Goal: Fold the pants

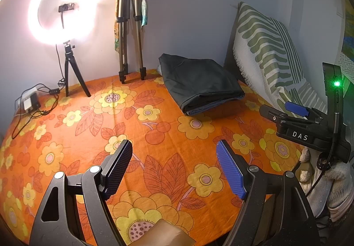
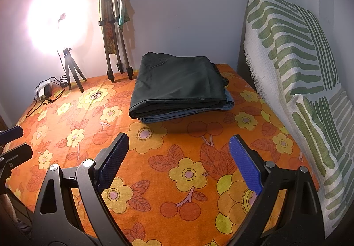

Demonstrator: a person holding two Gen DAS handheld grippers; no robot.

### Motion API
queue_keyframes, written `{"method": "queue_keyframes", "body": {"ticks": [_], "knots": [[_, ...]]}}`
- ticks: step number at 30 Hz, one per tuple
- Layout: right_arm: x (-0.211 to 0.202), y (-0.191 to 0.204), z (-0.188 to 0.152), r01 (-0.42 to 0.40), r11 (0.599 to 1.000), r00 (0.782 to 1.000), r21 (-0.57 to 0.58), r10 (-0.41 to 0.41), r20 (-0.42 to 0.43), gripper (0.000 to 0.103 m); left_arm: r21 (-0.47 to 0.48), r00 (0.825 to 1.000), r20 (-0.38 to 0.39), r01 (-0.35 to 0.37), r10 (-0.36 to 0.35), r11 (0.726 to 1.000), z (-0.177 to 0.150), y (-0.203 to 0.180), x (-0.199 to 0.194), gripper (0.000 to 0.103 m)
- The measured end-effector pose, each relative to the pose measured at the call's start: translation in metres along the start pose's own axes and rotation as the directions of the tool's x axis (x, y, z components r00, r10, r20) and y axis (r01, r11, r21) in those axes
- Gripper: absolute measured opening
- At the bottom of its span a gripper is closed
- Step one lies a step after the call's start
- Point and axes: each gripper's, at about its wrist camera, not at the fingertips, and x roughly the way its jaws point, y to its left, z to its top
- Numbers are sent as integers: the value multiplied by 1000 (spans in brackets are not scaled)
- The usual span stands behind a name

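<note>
Dark folded pants (image 1: 200, 83) lie in a neat stack on a lighter blue folded garment at the back right of the orange flowered bedsheet (image 1: 154, 135). The stack also shows in the right wrist view (image 2: 179, 86). My left gripper (image 1: 174, 168) is open and empty above the sheet, well in front of the stack. My right gripper (image 2: 179, 161) is open and empty, hovering in front of the stack. The right gripper's body also shows at the right edge of the left wrist view (image 1: 309, 122).
A lit ring light on a small tripod (image 1: 64, 24) and a folded tripod (image 1: 130, 24) stand against the back wall. A charger and cables (image 1: 31, 102) lie at back left. A green striped pillow (image 2: 294, 73) leans on the right.
</note>
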Motion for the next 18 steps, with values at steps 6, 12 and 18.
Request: {"method": "queue_keyframes", "body": {"ticks": [6, 12, 18], "knots": [[-1, 0, 0, 2, 1000, 1000, 1, -2, 0, 94, 0, 1000, -1, -2, 2, 1000, 0, -1, 0, 78], [0, 1, -1, -2, 1000, 1000, 1, 2, -3, 94, 2, 1000, 1, -1, 1, 1000, 0, 0, -1, 78], [2, 5, -3, -8, 1000, 1000, -2, 8, -6, 94, 2, 1000, -1, -4, 4, 1000, 1, 2, -1, 78]]}}
